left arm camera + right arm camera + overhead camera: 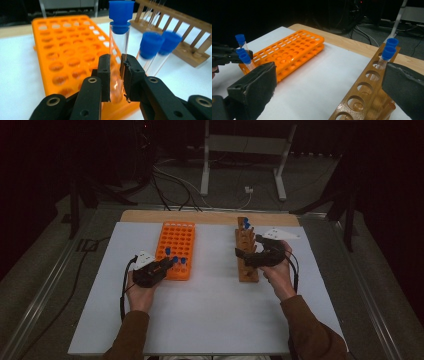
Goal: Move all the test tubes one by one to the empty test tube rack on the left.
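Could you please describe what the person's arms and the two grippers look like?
Both sleeves are brown. The left gripper and right gripper are black, each with a pale three-cornered plate and a black cable. Jaw links show round rivets.

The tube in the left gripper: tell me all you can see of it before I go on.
The test tube is a clear, glass-like cylinder with a blue flanged stopper pushed into its top. It looks empty. It stands about upright, clamped low on its body by the left gripper, black pads on both sides. Its bottom sits at a near corner hole of the orange rack; whether it is seated I cannot tell. Two more blue-capped tubes lean just beside it.
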